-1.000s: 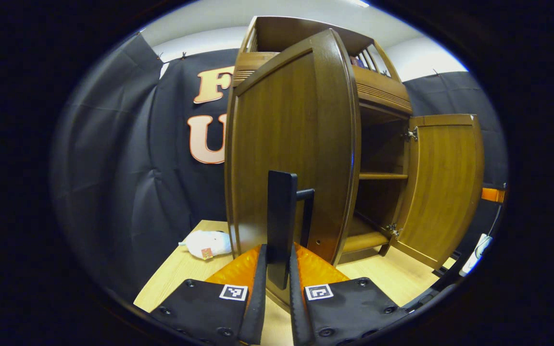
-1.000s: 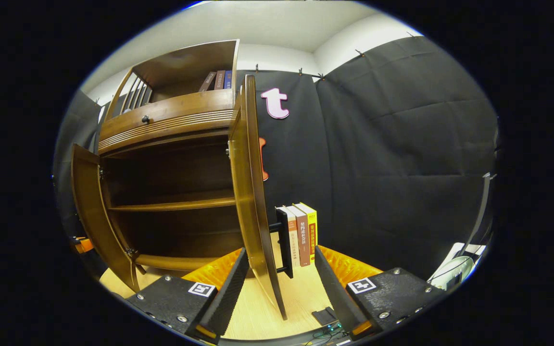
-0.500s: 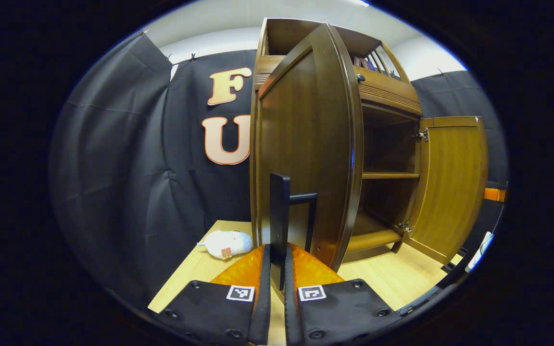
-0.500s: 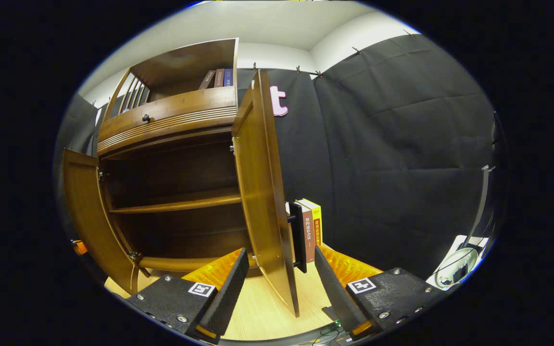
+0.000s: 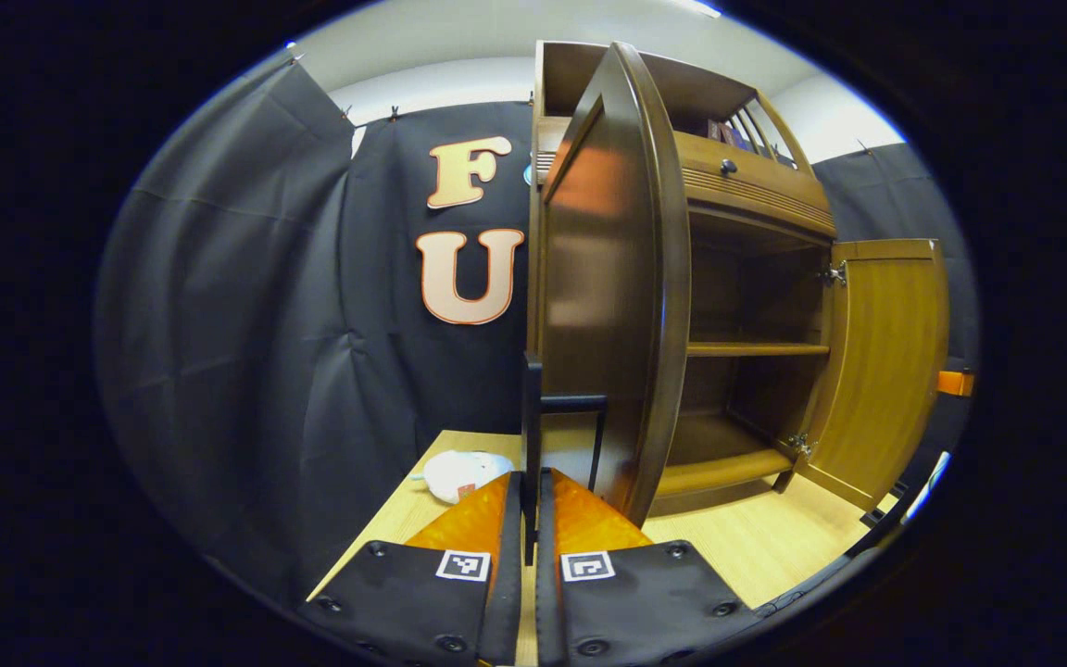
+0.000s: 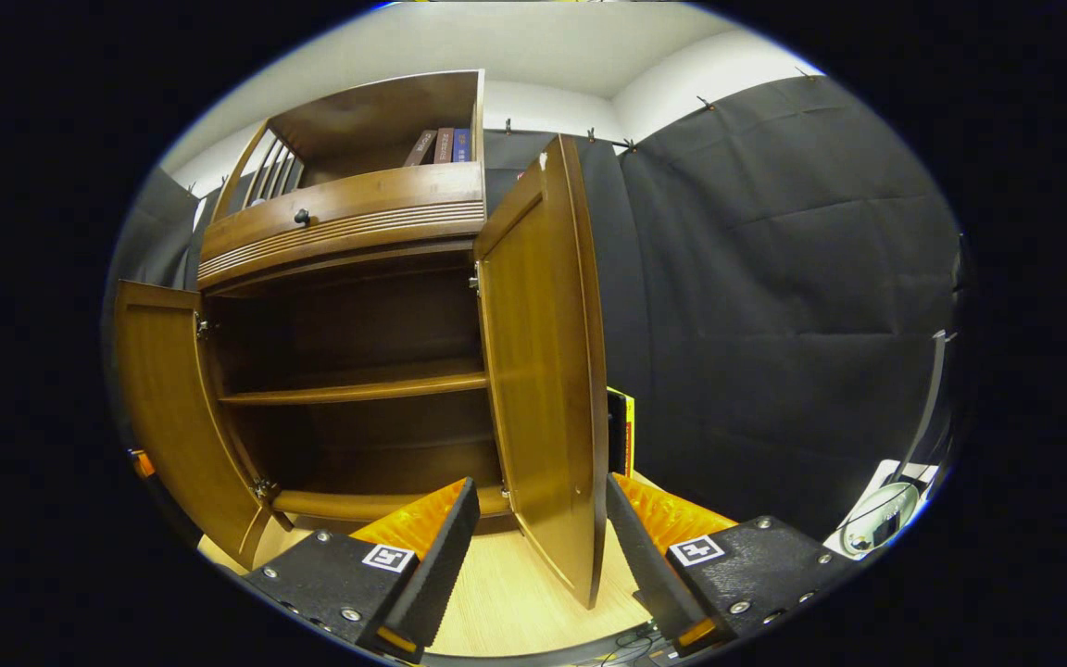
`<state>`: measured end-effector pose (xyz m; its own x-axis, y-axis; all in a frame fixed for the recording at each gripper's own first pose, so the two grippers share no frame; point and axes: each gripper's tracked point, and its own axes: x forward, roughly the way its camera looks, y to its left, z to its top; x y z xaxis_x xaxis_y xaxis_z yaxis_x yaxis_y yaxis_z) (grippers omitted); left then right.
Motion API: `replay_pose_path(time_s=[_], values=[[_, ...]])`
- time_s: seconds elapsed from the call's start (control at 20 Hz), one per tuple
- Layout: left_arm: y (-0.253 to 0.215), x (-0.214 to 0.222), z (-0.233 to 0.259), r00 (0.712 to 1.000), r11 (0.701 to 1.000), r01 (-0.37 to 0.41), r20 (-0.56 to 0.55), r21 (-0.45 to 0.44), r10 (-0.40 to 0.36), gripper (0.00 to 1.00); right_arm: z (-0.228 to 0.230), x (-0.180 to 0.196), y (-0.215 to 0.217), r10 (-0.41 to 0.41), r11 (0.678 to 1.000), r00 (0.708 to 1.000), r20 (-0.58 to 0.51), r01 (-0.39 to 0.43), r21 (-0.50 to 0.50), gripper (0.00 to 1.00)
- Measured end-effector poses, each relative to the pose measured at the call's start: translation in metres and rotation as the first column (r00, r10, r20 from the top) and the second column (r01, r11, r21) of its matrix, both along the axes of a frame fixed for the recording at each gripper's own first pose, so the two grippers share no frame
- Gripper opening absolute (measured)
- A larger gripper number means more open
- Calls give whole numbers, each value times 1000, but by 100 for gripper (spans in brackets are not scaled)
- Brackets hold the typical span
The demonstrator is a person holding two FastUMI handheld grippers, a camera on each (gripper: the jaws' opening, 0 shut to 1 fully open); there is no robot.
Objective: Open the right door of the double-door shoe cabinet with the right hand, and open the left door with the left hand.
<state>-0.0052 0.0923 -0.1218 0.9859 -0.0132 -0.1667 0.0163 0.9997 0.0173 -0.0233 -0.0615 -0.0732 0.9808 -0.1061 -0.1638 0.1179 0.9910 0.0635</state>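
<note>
your left gripper point(image 5: 529, 519) fingers are closed on the left door's handle point(image 5: 533, 435); right gripper point(image 6: 538, 537) fingers stand wide, holding nothing, the right door point(image 6: 543, 371) between them. both doors look open; next, probably release.

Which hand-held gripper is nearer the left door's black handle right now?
Left. The left hand-held gripper is closed on the left door's black handle. The right hand-held gripper sits open around the right door, across the cabinet.
</note>
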Motion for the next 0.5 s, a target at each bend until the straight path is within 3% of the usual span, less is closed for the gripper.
replay_pose_path(time_s=[0.15, 0.2, 0.5], values=[[7, 1, 5, 1000, 1000, -3, 16, 15, 3, 12, 0, 2, 9, 13, 1000, 1000, 0, -13, 8, 85], [10, 1, 5, 1000, 1000, -5, 15, 19, 5, 4, 0, 3, 11, 17, 1000, 1000, 0, -17, 9, 85], [16, -3, 8, 1000, 1000, -4, 12, 13, 4, 4, 7, 9, 25, 48, 999, 999, -1, -48, -26, 85]])
